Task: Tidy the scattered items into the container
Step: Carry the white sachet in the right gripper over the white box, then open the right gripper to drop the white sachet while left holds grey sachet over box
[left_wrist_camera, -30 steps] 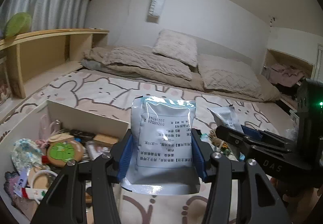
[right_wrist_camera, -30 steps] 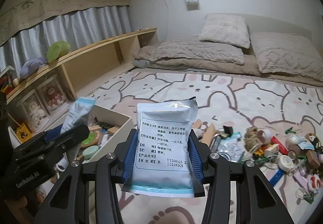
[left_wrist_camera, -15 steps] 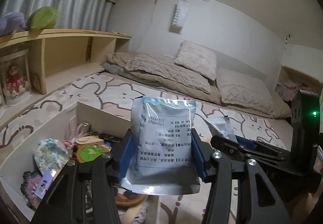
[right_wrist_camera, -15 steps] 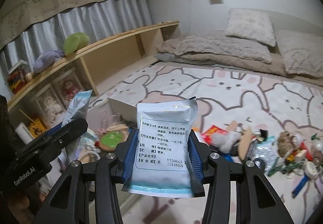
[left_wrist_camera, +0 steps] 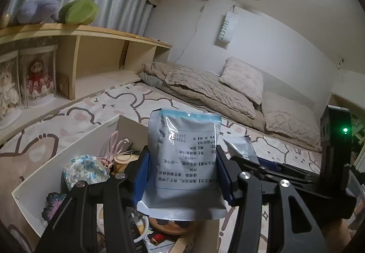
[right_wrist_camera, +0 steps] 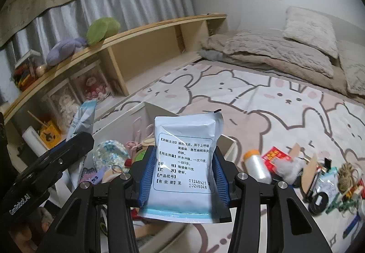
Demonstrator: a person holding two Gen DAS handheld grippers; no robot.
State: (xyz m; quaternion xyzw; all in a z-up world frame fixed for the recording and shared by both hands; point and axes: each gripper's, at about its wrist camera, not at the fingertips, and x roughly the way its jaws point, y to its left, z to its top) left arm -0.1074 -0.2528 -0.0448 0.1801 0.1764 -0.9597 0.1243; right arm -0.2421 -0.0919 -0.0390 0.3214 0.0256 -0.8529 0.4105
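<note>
My left gripper (left_wrist_camera: 182, 173) is shut on a white medicine sachet (left_wrist_camera: 184, 157) with upside-down print, held upright above the open white box (left_wrist_camera: 68, 155). My right gripper (right_wrist_camera: 183, 172) is shut on a second white medicine sachet (right_wrist_camera: 186, 161), held over the box's right wall (right_wrist_camera: 230, 148). The box (right_wrist_camera: 141, 113) holds a floral pouch (left_wrist_camera: 85, 172), pink string and other small items. Scattered items lie on the rabbit-print mat to the right: a clear bottle with an orange cap (right_wrist_camera: 256, 165), a red packet (right_wrist_camera: 276, 157), twine (right_wrist_camera: 346, 175).
A wooden shelf (left_wrist_camera: 75, 47) with plush toys and boxed dolls runs along the left. Bedding and pillows (left_wrist_camera: 239, 84) lie at the back. The right gripper's body (left_wrist_camera: 296, 175) stands close at the right of the left wrist view; the left gripper's body (right_wrist_camera: 45, 166) stands at the left of the right wrist view.
Both grippers, each still holding its sachet, have moved left from the mat to above the box. The scattered pile now lies further right in the right wrist view.
</note>
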